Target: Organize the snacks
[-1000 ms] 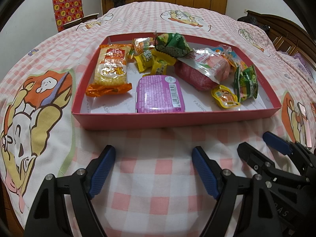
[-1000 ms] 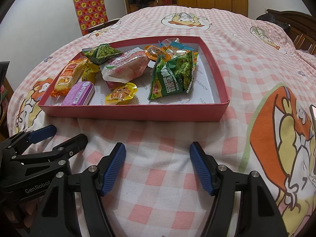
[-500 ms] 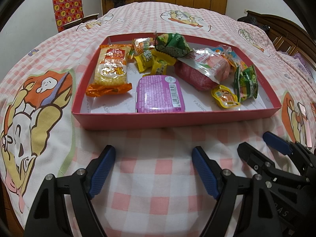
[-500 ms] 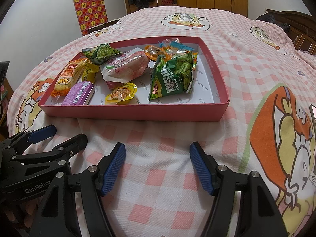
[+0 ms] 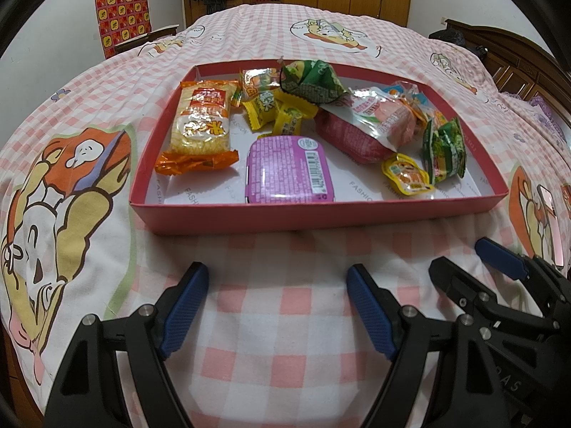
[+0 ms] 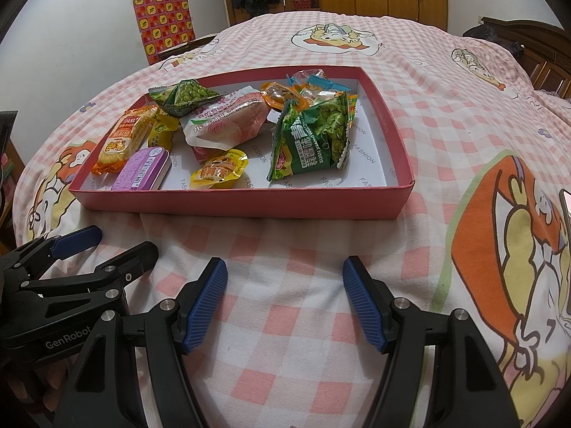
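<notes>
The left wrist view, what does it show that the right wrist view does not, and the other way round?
Only the left wrist view shows the barcode face of the purple tin and the full front of the orange cracker pack. Only the right wrist view shows the printed front of the big green pea bag and the bare right end of the red tray. Both show the tray of snacks on the checked bedspread, with the left gripper and right gripper open and empty.

Pink pouch half under peach packet

A red tray is sitting on pink-and-white checked bedding, showing a purple tin and green packets.
</notes>
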